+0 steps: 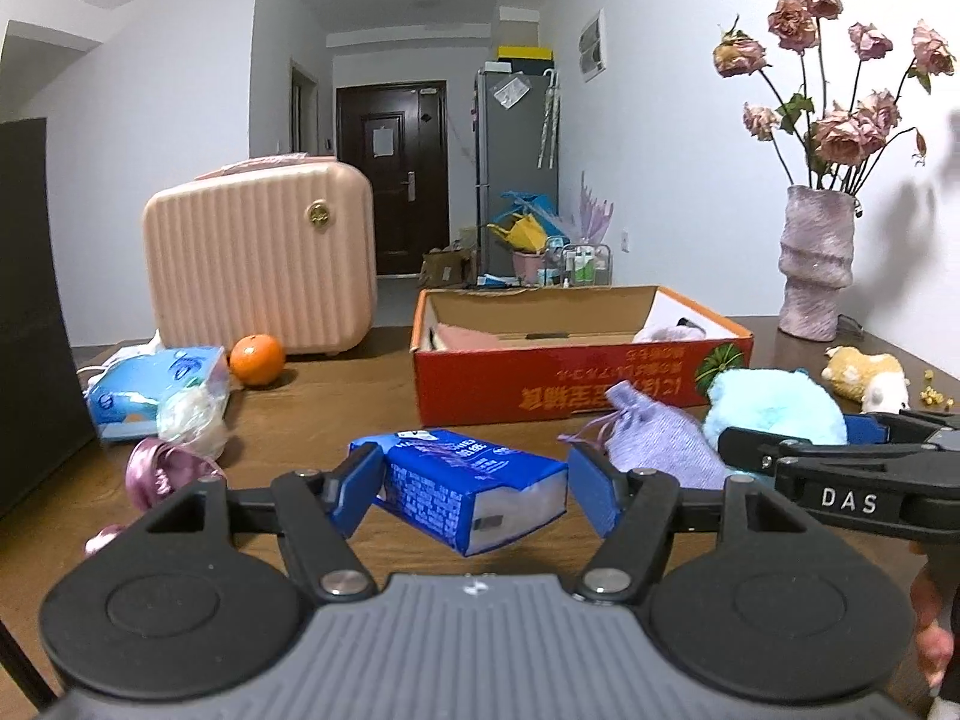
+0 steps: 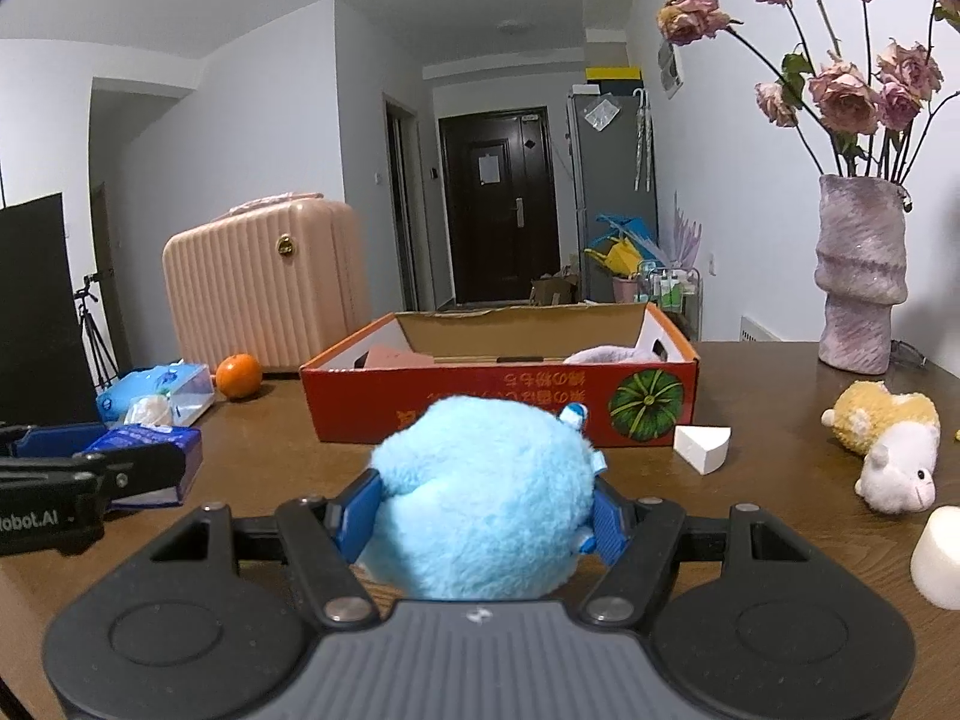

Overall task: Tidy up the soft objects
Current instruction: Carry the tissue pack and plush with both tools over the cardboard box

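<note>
My right gripper (image 2: 483, 516) is shut on a fluffy light-blue plush toy (image 2: 480, 492), in front of the red cardboard box (image 2: 498, 402). The toy also shows in the left wrist view (image 1: 774, 408). My left gripper (image 1: 474, 489) is open, with its blue pads on either side of a blue tissue pack (image 1: 474, 492); the right pad stands apart from it. A lilac drawstring pouch (image 1: 654, 432) lies just right of it. The box (image 1: 576, 384) holds a pink cloth (image 1: 468, 336) and a pale lilac soft item (image 1: 672, 333). A yellow-and-white plush (image 2: 888, 444) lies at the right.
A pink suitcase (image 1: 258, 258), an orange (image 1: 257, 360) and a blue wipes pack (image 1: 156, 390) stand at the left. A vase of dried roses (image 2: 858, 276) stands back right. A white wedge (image 2: 702, 447) and a white cylinder (image 2: 939, 558) lie on the brown table (image 2: 270, 456).
</note>
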The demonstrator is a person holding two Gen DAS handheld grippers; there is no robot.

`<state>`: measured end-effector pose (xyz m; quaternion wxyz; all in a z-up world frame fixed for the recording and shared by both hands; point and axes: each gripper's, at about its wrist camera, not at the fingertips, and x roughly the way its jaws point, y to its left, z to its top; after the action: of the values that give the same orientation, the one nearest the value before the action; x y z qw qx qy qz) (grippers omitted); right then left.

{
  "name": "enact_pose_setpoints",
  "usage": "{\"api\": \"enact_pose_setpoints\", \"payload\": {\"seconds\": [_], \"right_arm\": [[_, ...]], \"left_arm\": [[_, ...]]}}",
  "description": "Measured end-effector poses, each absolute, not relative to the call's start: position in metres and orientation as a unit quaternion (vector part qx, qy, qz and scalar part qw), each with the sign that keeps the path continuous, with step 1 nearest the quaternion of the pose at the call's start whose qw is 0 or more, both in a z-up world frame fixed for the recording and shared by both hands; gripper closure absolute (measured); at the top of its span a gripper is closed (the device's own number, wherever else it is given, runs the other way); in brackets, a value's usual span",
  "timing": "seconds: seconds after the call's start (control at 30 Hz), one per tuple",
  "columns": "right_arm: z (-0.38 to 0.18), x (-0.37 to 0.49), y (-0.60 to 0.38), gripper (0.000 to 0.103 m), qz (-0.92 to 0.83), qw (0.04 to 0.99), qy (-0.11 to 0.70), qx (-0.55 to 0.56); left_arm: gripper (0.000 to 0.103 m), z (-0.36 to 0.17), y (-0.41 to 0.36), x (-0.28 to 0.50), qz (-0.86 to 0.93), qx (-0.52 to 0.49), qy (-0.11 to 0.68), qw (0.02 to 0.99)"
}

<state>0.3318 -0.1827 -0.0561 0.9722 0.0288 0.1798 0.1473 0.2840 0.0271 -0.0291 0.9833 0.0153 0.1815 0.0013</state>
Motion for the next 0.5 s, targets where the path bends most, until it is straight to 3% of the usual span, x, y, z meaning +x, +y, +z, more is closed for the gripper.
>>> {"api": "enact_pose_setpoints", "payload": {"seconds": [0.5], "right_arm": [[-0.053,0.345,-0.199,0.035,0.141,0.978,0.150,0.033]], "left_arm": [[0.035,-0.012,-0.006,0.309,-0.013,0.015,0.154,0.988]]}}
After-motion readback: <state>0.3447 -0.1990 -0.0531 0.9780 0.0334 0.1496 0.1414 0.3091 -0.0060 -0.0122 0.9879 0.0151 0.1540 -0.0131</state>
